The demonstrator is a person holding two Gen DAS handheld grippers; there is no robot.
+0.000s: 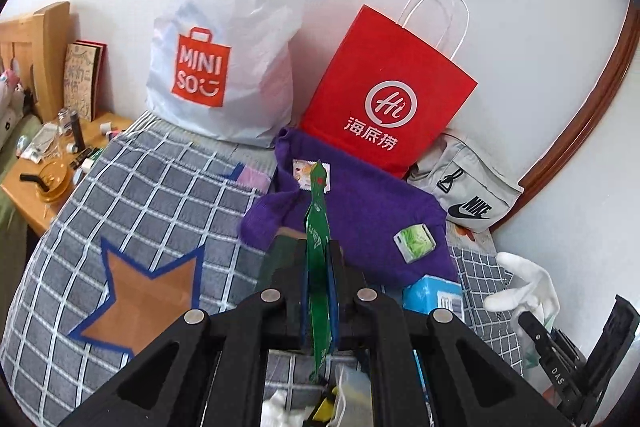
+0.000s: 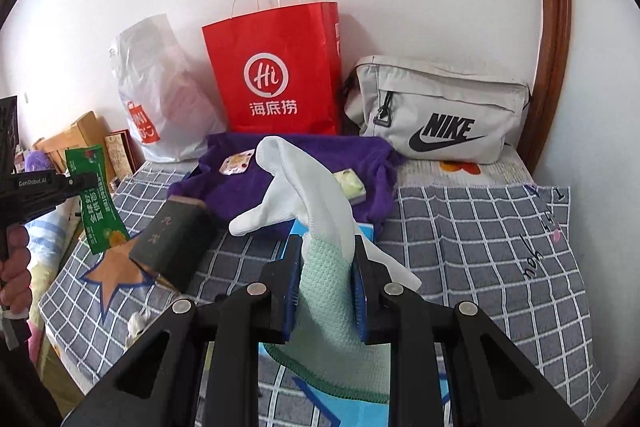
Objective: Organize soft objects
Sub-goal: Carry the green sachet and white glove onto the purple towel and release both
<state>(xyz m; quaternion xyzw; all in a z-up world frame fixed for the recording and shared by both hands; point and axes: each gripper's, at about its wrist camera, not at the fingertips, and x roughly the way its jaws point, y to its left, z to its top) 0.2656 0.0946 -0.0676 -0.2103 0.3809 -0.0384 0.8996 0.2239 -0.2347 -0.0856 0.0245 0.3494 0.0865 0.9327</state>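
Observation:
My left gripper (image 1: 318, 259) is shut on a flat green sachet (image 1: 316, 227), held edge-on above the checked blanket; it also shows in the right wrist view (image 2: 96, 199). My right gripper (image 2: 326, 247) is shut on a white and mint work glove (image 2: 316, 187), its fingers drooping forward; the glove also shows in the left wrist view (image 1: 524, 287). A purple cloth (image 1: 360, 211) lies ahead with a small printed packet (image 1: 310, 175) and a green tissue pack (image 1: 414, 241) on it. A blue tissue box (image 1: 430, 295) lies under the glove.
Against the wall stand a white Miniso bag (image 1: 228, 39), a red paper bag (image 1: 384, 87) and a grey Nike pouch (image 2: 436, 111). A dark green tin (image 2: 172, 247) lies on the blanket (image 1: 160, 203). A cluttered wooden bedside table (image 1: 52, 171) is at the left.

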